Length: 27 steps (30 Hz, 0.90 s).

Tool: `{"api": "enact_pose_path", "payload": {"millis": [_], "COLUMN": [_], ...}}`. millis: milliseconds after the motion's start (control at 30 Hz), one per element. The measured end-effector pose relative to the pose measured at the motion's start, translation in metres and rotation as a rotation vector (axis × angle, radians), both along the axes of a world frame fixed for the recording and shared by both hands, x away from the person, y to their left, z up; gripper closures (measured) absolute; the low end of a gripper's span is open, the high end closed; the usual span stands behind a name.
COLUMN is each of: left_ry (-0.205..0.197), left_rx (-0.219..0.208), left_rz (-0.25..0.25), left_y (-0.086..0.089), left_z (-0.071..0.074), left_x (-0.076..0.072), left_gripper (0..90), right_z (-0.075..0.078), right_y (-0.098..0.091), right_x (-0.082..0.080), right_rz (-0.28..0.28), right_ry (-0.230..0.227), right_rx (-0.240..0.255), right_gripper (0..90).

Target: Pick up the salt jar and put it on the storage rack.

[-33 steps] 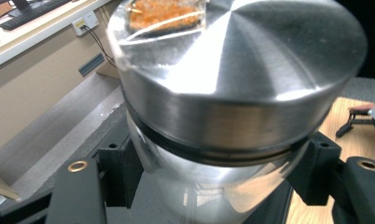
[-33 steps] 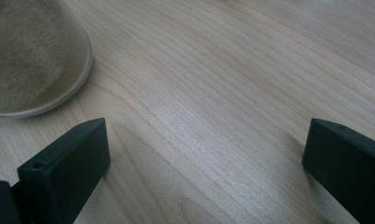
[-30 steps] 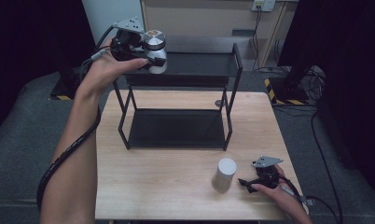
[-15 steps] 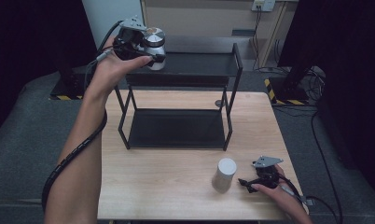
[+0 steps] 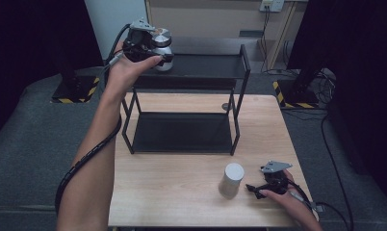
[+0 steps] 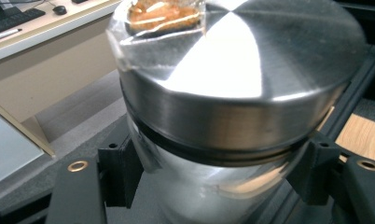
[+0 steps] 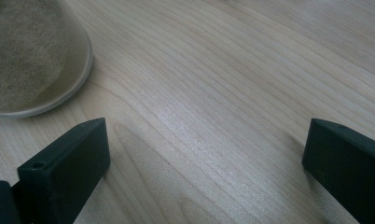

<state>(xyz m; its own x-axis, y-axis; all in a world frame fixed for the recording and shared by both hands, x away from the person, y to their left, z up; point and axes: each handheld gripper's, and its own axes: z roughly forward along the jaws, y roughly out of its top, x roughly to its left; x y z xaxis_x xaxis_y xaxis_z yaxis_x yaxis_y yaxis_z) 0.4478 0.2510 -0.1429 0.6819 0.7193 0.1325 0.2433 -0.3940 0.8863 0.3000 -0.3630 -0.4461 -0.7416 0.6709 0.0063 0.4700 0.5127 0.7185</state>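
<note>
The left gripper (image 5: 155,50) pinched the metal-lidded jar (image 5: 161,44) at the rack's (image 5: 206,67) top shelf, eleven o'clock, apparently not yet released; the right gripper (image 5: 254,188), jaws spread, rested beside the grey cup (image 5: 231,180) at five o'clock

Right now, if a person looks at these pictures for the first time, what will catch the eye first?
The shiny metal jar stands out first: the left gripper is shut on it at the left end of the black rack's top shelf. Next comes the pale cup standing on the wooden table near the front edge. The right gripper lies just right of the cup, open and apart from it.
</note>
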Motion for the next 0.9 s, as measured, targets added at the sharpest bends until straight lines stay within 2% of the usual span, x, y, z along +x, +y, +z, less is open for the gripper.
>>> {"api": "enact_pose_path", "payload": {"millis": [100,167,300,433,467,533,567,700,867,900], "left_ry": [0.01,0.012,0.023,0.015,0.032,0.04,0.046,0.067,0.092,0.092], "left_rx": [-0.003,0.015,0.01,0.01,0.007,0.008,-0.008,-0.017,-0.066,-0.056], "left_rz": [0.005,0.017,0.018,0.018,0.022,0.019,0.014,0.022,0.03,0.029], "left_y": [-0.001,-0.005,-0.005,-0.006,-0.007,-0.005,-0.004,-0.001,0.004,0.003], "left_z": [-0.001,-0.001,-0.004,-0.008,-0.006,-0.005,-0.006,-0.006,-0.01,-0.009], "left_x": [0.004,0.004,0.007,0.011,0.011,0.012,0.014,0.017,0.02,0.02], "left_gripper": [29.5,29.6,29.6,29.5,29.5,29.5,29.5,29.4,29.3,29.3], "right_z": [0.0,0.0,0.0,0.0,0.0,0.0,0.0,0.0,0.0,0.0], "right_y": [0.0,0.0,-0.001,0.0,-0.001,-0.001,-0.001,-0.001,-0.001,-0.001], "right_x": [0.0,0.0,0.0,0.0,0.0,0.0,0.0,0.0,0.0,0.001], "right_rz": [0.001,0.002,0.003,0.004,0.004,0.004,0.004,0.004,0.004,0.005], "right_ry": [0.0,0.0,0.001,0.0,0.0,0.0,0.0,0.0,0.0,0.0], "right_rx": [0.0,0.0,0.001,-0.001,0.0,0.0,0.0,0.0,0.0,-0.001], "right_gripper": [1.5,1.5,1.5,1.5,1.5,1.5,1.5,1.5,1.5,1.5]}}
